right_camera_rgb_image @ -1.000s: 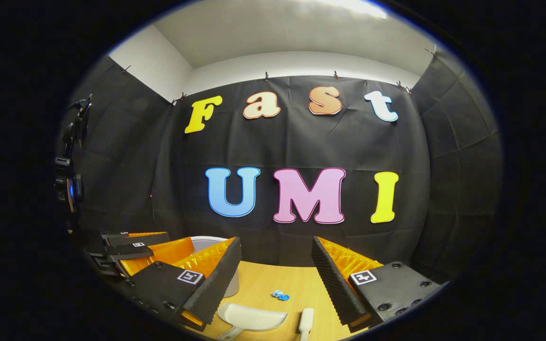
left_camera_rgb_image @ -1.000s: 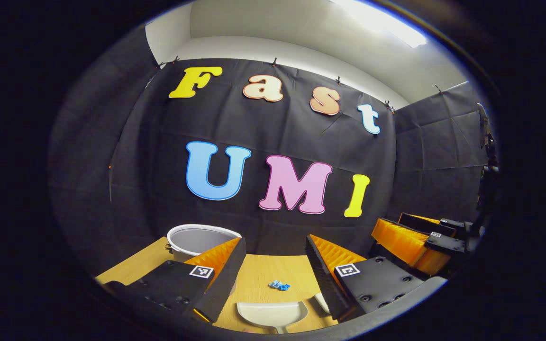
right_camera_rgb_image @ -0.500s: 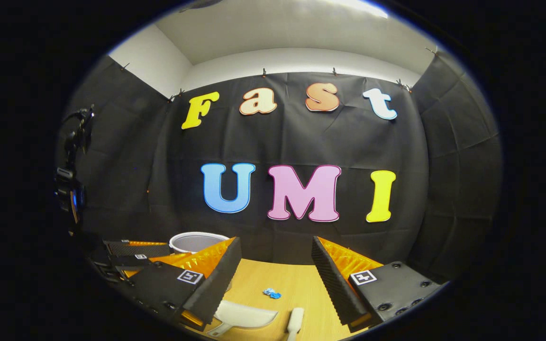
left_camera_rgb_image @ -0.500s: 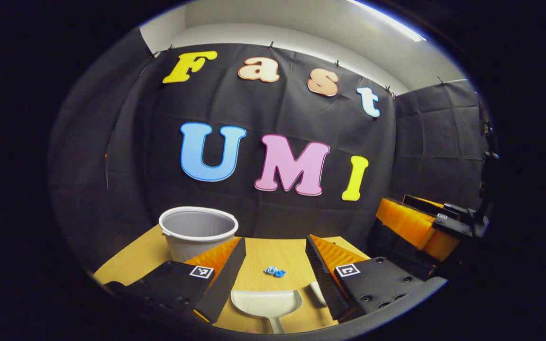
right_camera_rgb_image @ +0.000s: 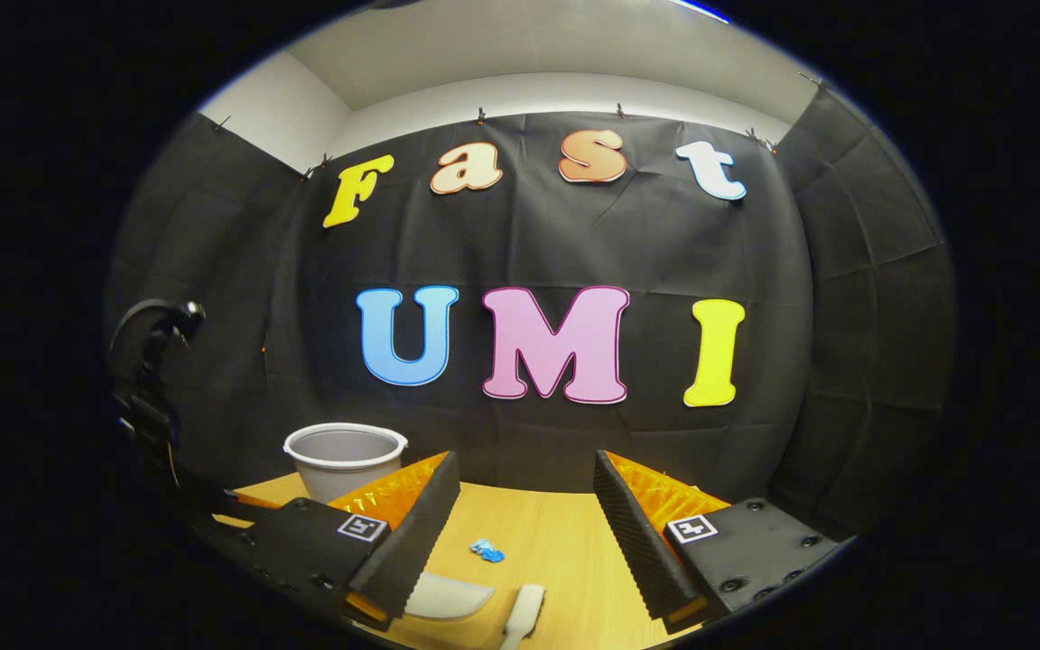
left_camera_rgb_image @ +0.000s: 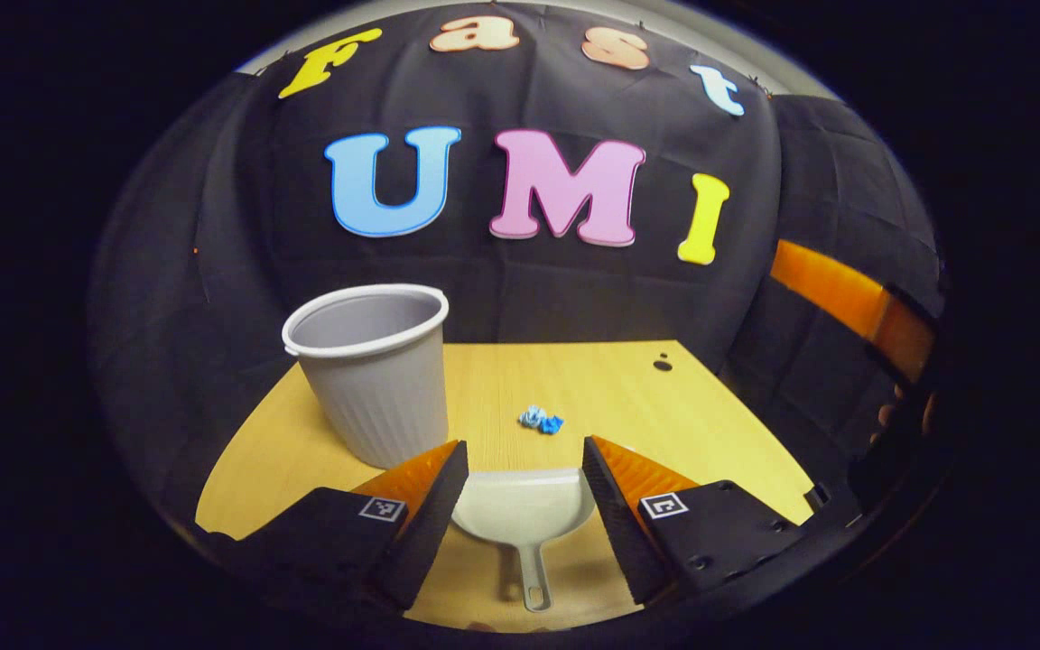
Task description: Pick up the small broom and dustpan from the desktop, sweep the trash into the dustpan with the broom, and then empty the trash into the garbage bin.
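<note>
We list the bench (left_camera_rgb_image: 664, 406), left to right, from the left gripper view.

Bin (left_camera_rgb_image: 371, 375): grey, ribbed, upright, open at the top, near the bench's left edge and toward its far side. In the right gripper view we find the bin (right_camera_rgb_image: 344, 456) at the far left corner, partly behind that claw's left finger.

Left claw (left_camera_rgb_image: 520, 483): we hold it open, jaws wide apart, nothing between the pads. It hangs over the near edge of the bench.

Dustpan (left_camera_rgb_image: 520, 510): white, flat on the bench near the near edge, framed between the two fingers of the left claw without touching them as far as we can tell. Its mouth faces the far edge; its handle points back toward the near edge. In the right gripper view the dustpan (right_camera_rgb_image: 448, 596) shows partly, behind the left finger.

Trash (left_camera_rgb_image: 541, 420): a small crumpled blue scrap, lying near the middle of the bench, just beyond the dustpan's mouth and apart from it. Seen also in the right gripper view, trash (right_camera_rgb_image: 487, 551).

Broom (right_camera_rgb_image: 524, 614): white; one end shows at the near edge, just right of the dustpan, lying flat.

Right claw (right_camera_rgb_image: 524, 524): open, jaws wide, empty. We see it over the near edge, the broom low between its fingers, untouched.
</note>
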